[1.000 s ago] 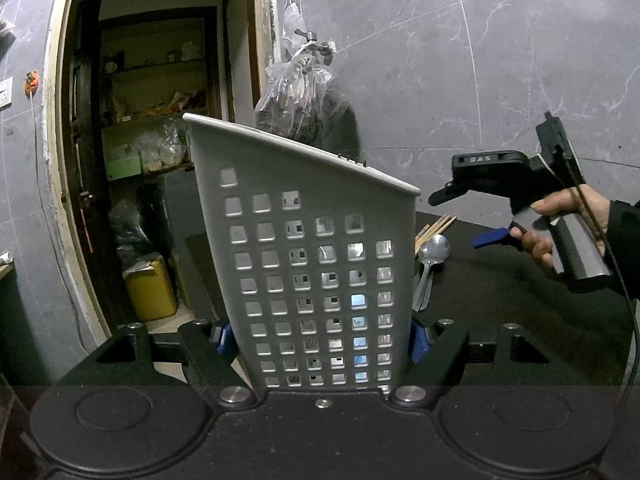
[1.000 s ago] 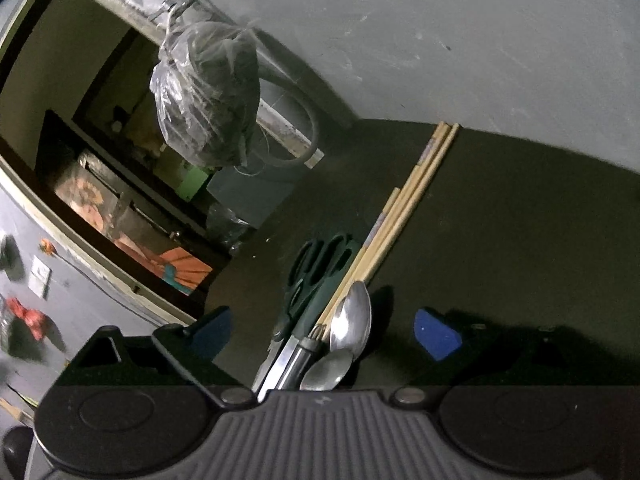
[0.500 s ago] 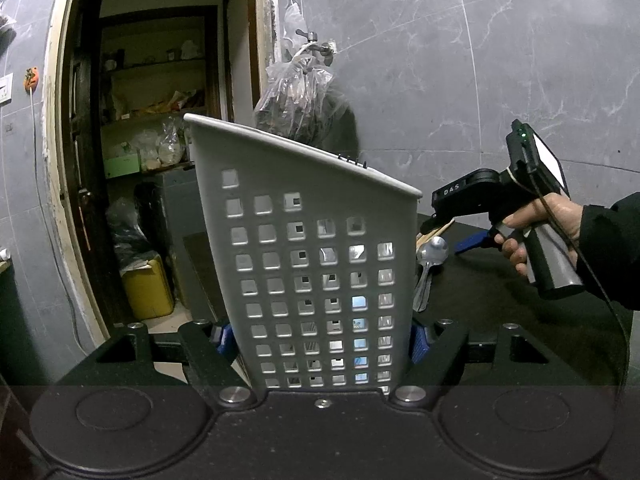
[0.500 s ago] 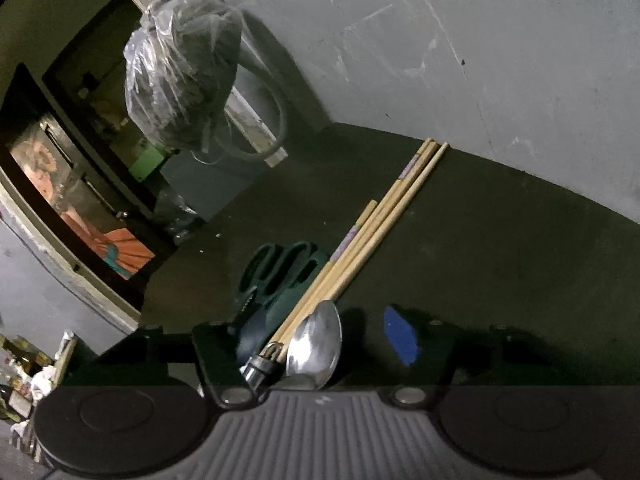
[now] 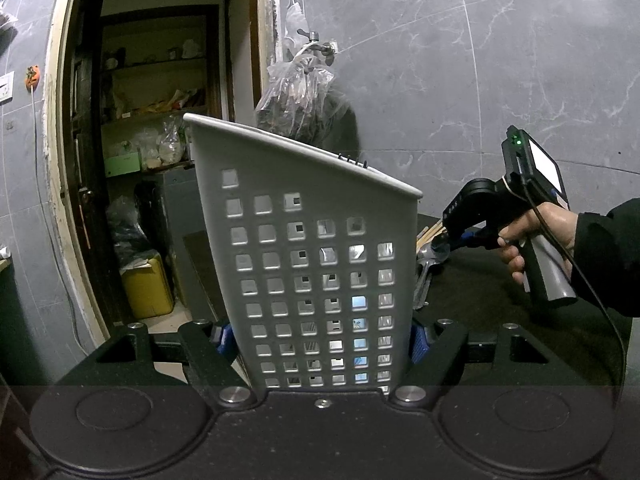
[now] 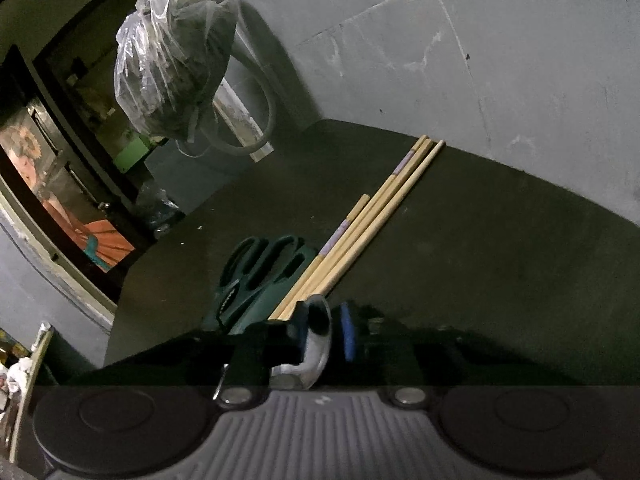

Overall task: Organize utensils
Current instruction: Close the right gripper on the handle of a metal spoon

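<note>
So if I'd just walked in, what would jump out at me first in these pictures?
Probably the pale perforated utensil basket, filling the middle of the left view, clamped in the left hand-held gripper. To its right, a hand holds the right hand-held gripper, whose jaws have just been closing on a shiny spoon on the dark counter. Beside the spoon lie wooden chopsticks and green-handled scissors.

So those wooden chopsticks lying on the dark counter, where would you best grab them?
Take the chopsticks near the middle of their length, coming down from above with the fingers across them. They lie flat, side by side. Their near ends are crowded by the green scissors and the spoon; farther along, the counter beside them is bare.
</note>
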A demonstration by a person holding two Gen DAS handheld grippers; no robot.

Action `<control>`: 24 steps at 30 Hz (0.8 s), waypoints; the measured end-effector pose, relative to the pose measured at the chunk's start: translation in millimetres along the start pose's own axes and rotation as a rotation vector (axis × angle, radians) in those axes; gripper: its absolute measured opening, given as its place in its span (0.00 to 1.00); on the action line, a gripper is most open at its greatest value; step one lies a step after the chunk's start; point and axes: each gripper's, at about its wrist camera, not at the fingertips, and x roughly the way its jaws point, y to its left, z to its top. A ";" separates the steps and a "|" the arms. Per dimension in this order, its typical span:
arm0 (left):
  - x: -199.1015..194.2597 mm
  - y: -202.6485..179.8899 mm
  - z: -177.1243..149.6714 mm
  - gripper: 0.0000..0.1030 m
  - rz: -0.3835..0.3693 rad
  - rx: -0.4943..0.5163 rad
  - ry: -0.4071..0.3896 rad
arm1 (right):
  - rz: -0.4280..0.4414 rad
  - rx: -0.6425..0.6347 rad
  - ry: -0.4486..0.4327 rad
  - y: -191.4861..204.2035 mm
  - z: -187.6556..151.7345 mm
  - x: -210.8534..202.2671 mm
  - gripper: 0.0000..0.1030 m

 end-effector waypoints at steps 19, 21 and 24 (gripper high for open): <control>-0.4 0.2 -0.3 0.75 0.000 -0.005 0.000 | -0.026 -0.066 -0.034 -10.1 -8.7 -24.5 0.12; -0.4 0.9 -0.4 0.75 -0.001 -0.005 0.000 | -0.029 -0.073 -0.032 -9.5 -8.5 -23.7 0.15; -0.4 1.5 -1.3 0.75 -0.001 -0.004 -0.001 | -0.029 -0.076 -0.035 -7.8 -8.6 -22.9 0.33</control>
